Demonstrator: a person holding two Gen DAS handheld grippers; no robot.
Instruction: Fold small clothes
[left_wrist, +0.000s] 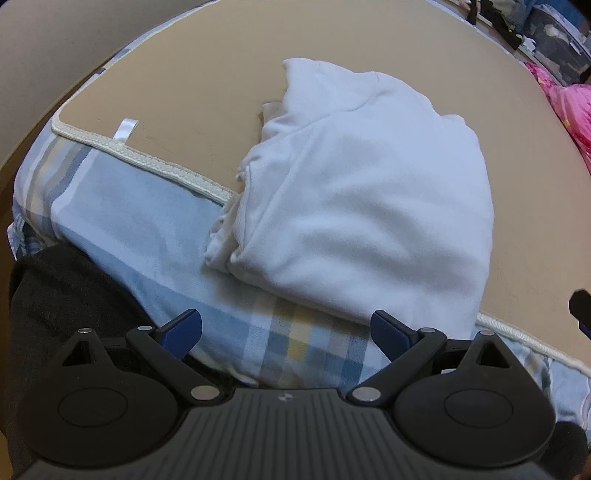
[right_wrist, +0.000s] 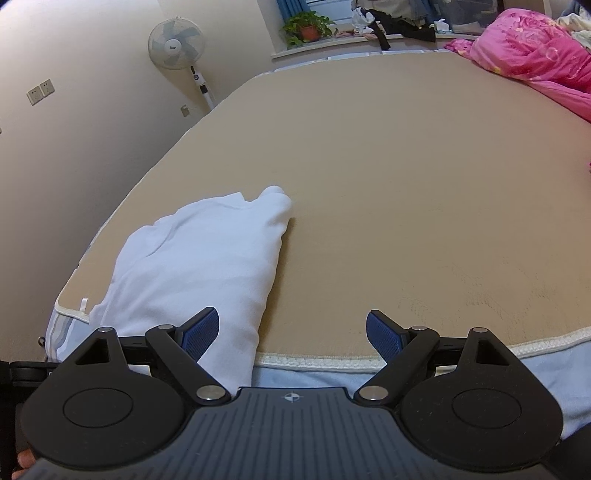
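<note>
A white garment (left_wrist: 351, 192) lies folded into a thick bundle at the near edge of a tan mat (left_wrist: 207, 74) on the bed. It also shows in the right wrist view (right_wrist: 199, 258), at the mat's near left corner. My left gripper (left_wrist: 286, 328) is open and empty, hovering just short of the bundle's near edge over the plaid sheet. My right gripper (right_wrist: 291, 332) is open and empty, with its left finger (right_wrist: 201, 332) beside the bundle's near right edge, above the mat's white trim.
A blue plaid sheet (left_wrist: 147, 229) lies under the mat (right_wrist: 406, 177). A pink quilt (right_wrist: 528, 51) is piled at the far right. A standing fan (right_wrist: 176, 40) and a potted plant (right_wrist: 306, 27) stand by the far wall. Dark cloth (left_wrist: 66, 295) lies at the near left.
</note>
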